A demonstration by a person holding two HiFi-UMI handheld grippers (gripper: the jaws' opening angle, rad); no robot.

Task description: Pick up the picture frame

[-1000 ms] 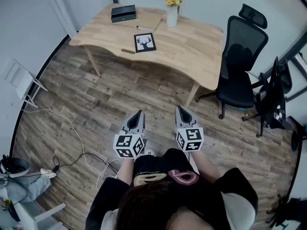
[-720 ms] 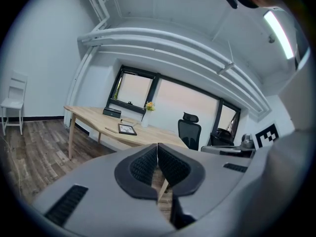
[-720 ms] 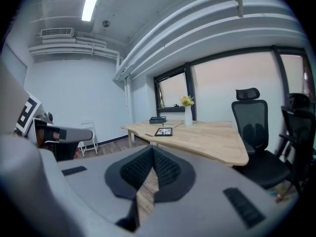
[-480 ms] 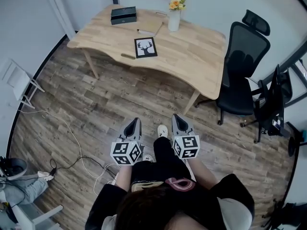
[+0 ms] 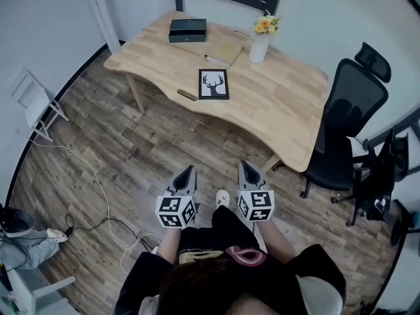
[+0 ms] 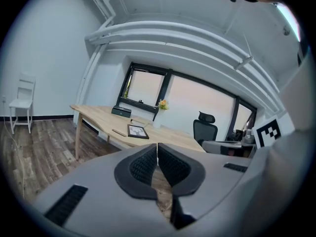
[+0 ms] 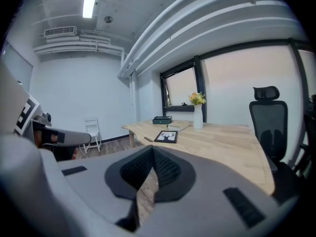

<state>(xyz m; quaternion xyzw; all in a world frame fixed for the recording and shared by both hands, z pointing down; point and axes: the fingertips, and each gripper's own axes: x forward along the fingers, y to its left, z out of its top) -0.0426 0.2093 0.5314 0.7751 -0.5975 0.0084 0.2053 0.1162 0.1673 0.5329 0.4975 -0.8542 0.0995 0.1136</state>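
Note:
The picture frame (image 5: 214, 84), black-edged with a deer-head print, lies flat near the front edge of the wooden desk (image 5: 282, 104). It also shows small in the left gripper view as the frame (image 6: 138, 131) and in the right gripper view as the frame (image 7: 166, 137). My left gripper (image 5: 187, 173) and right gripper (image 5: 247, 169) are held side by side over the wood floor, well short of the desk. Both are shut and hold nothing; their dark pads meet at the tips in both gripper views.
On the desk are a dark box (image 5: 188, 29), a notebook (image 5: 225, 52), a white vase with flowers (image 5: 260, 44) and a short stick (image 5: 186, 94). A black office chair (image 5: 344, 130) stands at the desk's right end. A white folding chair (image 5: 34, 102) and floor cables (image 5: 105, 199) lie left.
The desk and frame have shifted down and right in the head view as I walk closer. Both grippers stay shut and side by side.

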